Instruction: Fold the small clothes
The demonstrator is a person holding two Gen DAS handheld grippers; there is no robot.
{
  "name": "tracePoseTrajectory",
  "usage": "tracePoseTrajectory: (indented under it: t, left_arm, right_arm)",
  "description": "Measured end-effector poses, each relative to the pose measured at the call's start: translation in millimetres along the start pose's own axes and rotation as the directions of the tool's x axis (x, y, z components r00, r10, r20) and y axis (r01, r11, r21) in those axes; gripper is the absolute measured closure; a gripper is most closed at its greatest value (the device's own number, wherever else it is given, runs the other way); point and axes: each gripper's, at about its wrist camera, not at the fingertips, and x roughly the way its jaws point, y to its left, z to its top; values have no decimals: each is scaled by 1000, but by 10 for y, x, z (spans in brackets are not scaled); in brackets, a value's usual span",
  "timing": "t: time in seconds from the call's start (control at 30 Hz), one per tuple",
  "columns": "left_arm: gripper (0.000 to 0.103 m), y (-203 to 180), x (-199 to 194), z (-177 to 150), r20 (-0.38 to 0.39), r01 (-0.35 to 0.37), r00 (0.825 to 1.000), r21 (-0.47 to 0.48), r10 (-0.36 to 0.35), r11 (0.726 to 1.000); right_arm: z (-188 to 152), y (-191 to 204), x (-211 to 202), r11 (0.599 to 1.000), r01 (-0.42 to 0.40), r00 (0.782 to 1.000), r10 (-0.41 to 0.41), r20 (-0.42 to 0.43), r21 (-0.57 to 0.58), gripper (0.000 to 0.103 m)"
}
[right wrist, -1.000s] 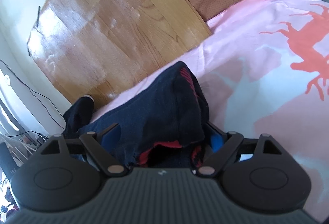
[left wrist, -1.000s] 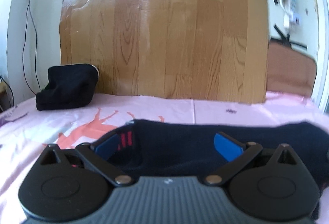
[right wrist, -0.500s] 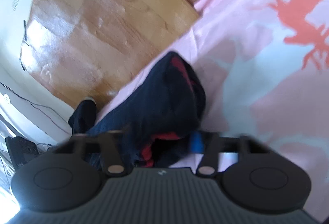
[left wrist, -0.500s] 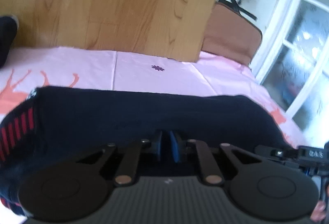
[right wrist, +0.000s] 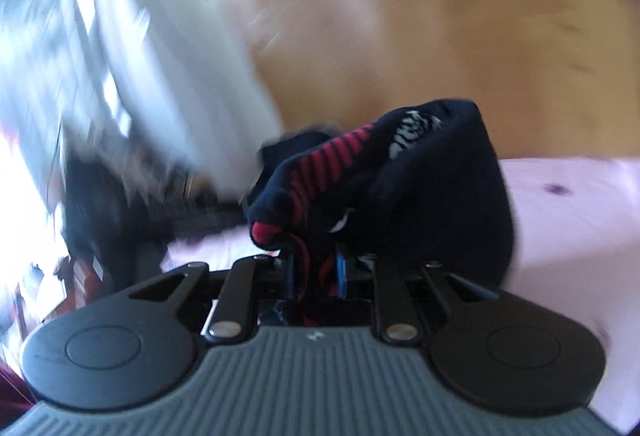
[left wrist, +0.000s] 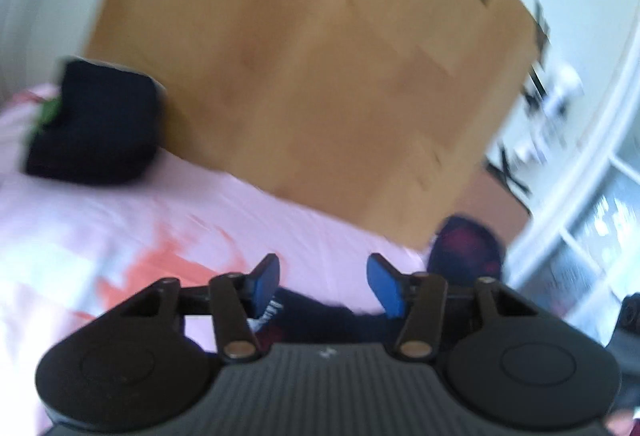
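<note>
A dark navy sock with red stripes [right wrist: 436, 188] is bunched up in my right gripper [right wrist: 316, 274], whose blue pads are shut on its fabric just above the pink sheet. My left gripper [left wrist: 324, 286] is open, with its blue pads apart. Dark fabric of the sock [left wrist: 320, 320] lies just under and behind its fingers, and the striped end [left wrist: 468, 248] rises to the right. Both views are blurred by motion.
A folded black garment [left wrist: 96, 124] sits at the back left on the pink printed bedsheet [left wrist: 120, 228]. A wooden board [left wrist: 320, 68] stands behind the bed. A window frame [left wrist: 580, 188] is at the right.
My left gripper has opened and let go of the sock and swung left. My right gripper has closed on the sock and turned, bunching it up.
</note>
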Motion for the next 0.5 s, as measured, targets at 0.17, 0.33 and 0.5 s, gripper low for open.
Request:
tracePoseTrajectory:
  t: [0.17, 0.33, 0.5]
  left_arm:
    - [39, 204, -103, 22, 17, -46, 999, -29, 47, 999]
    - [34, 132, 272, -103, -86, -74, 993, 22, 76, 997]
    - [18, 116, 628, -196, -146, -155, 975, 87, 166, 984]
  right_arm:
    - [-241, 331, 1165, 985, -18, 966, -27, -256, -170, 81]
    - [-264, 368, 1132, 975, -85, 971, 34, -235, -207, 72]
    - [-167, 16, 472, 990, -122, 986, 112, -126, -71, 64]
